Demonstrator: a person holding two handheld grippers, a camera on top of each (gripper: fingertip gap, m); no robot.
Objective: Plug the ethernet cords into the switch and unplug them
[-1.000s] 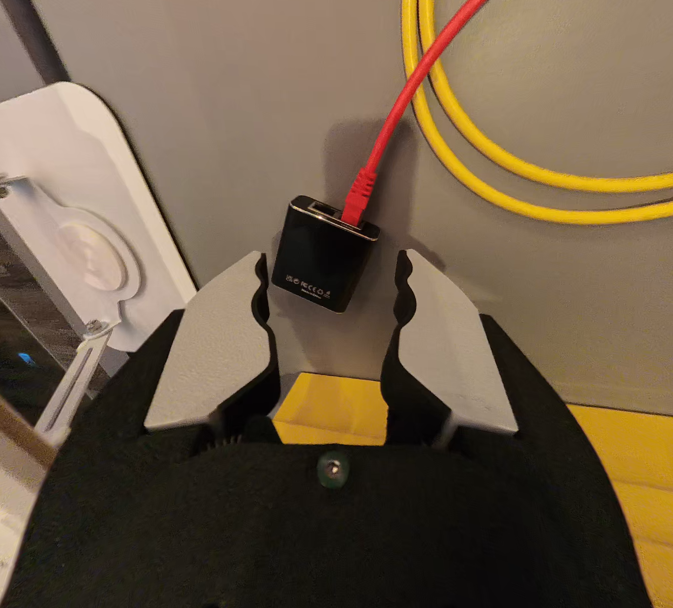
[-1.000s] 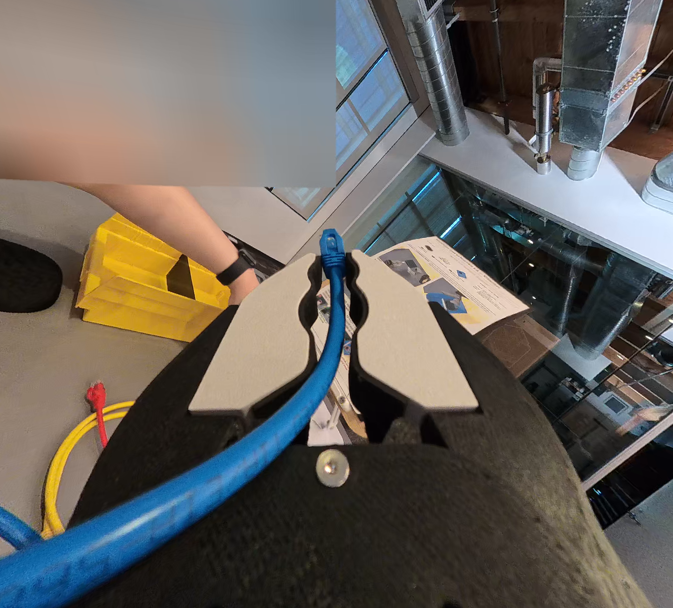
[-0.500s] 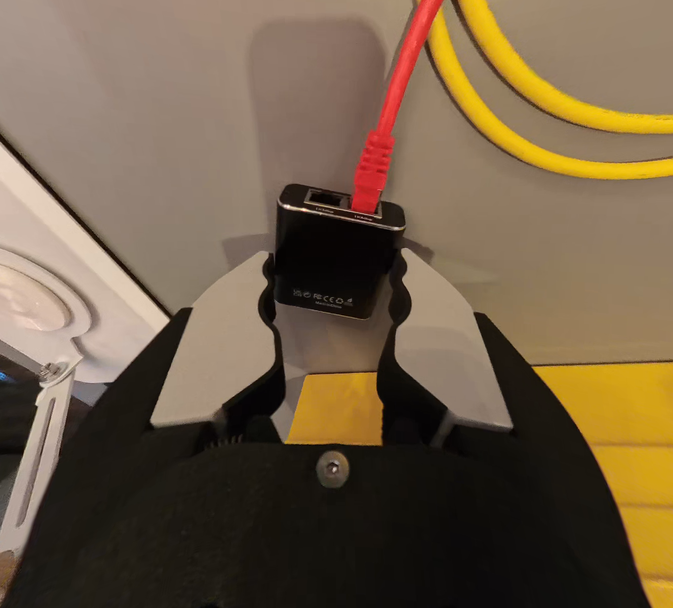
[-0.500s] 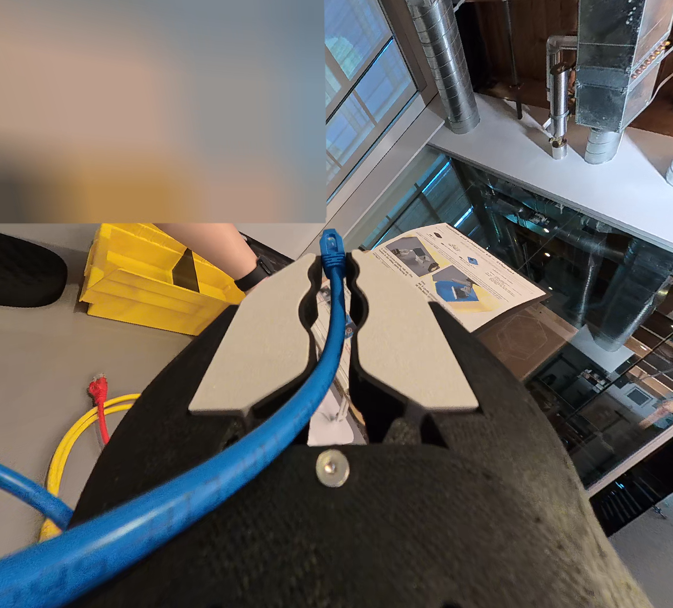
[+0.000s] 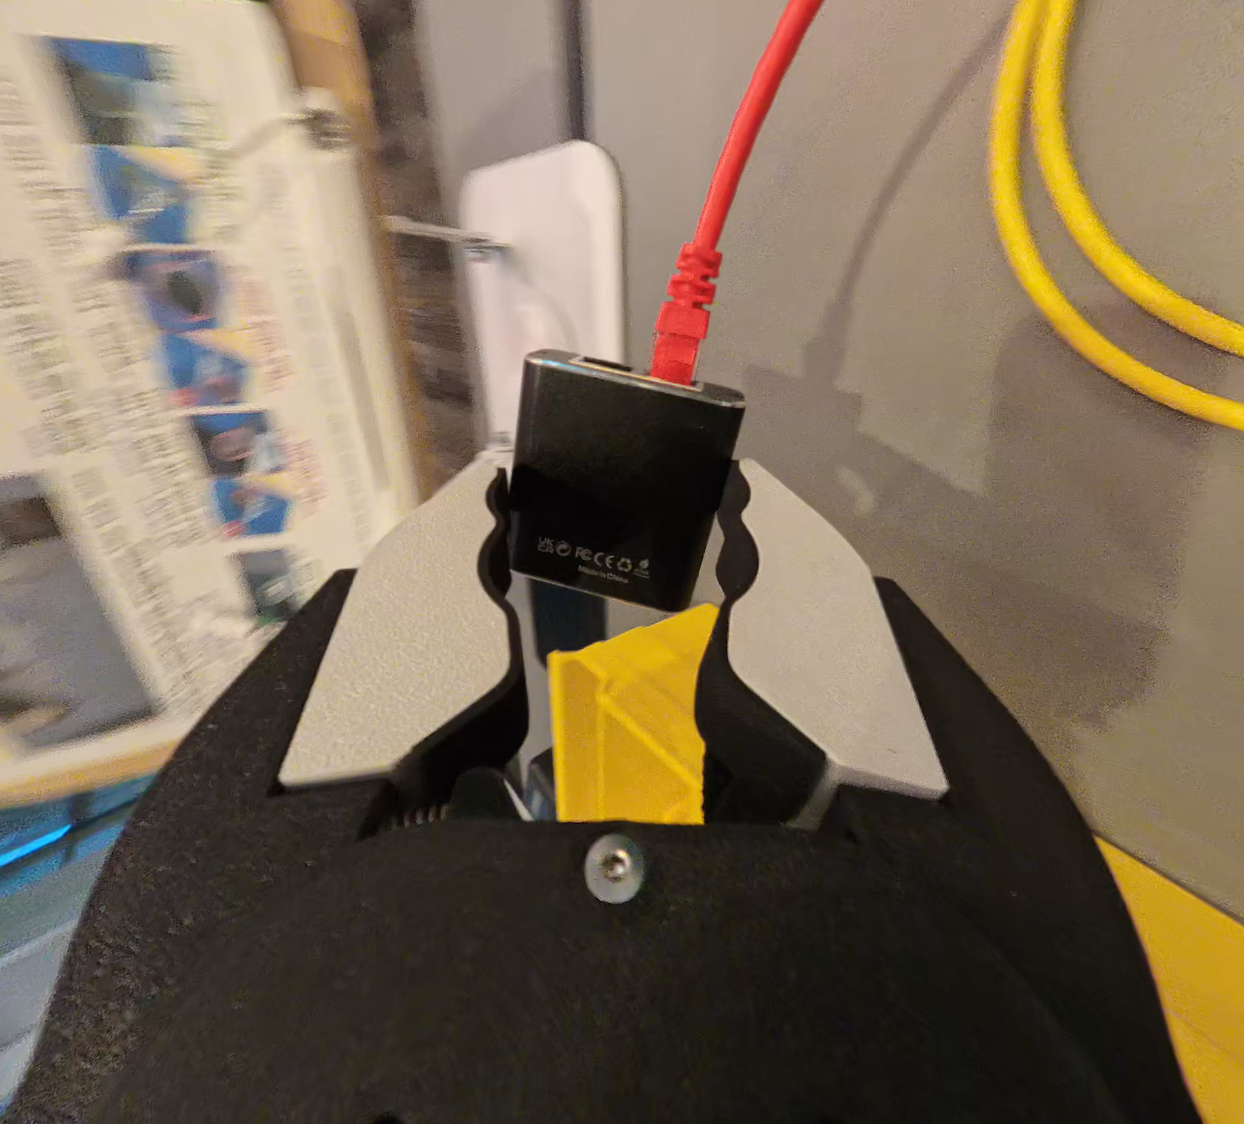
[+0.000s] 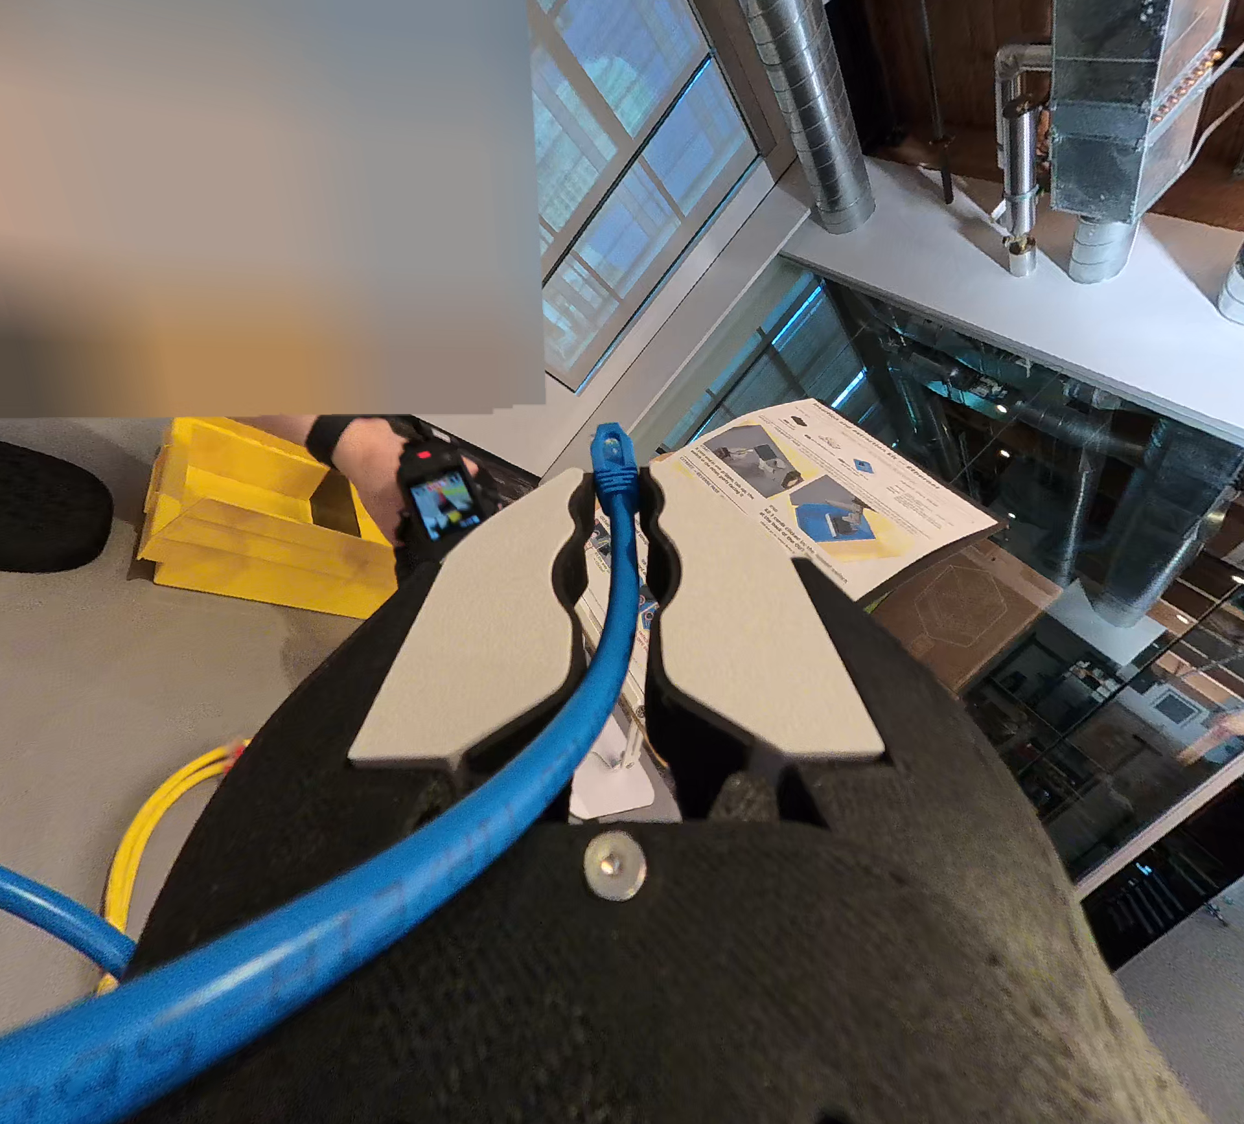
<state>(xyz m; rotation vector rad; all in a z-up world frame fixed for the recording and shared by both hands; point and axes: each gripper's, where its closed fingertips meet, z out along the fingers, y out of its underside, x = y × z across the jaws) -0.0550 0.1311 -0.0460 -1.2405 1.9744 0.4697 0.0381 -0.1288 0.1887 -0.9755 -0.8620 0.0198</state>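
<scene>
Black switch point(image 5: 623, 472) clamped in left tool point(image 5: 616, 526), red cord point(image 5: 680, 324) plugged in; right tool point(image 6: 612, 499) raised beyond it, pinching blue cord point(image 6: 609, 466).

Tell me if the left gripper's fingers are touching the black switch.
Touching: the left wrist view shows both fingers pressed against the switch's sides, holding it off the table.

The black switch point(image 5: 623, 486) carries small white printed marks and one line of small text near its lower edge. The printed sheet point(image 6: 835, 499) at the far right carries a heading, text lines and photos. The blue cable point(image 6: 404, 903) has faint print along its jacket.
</scene>
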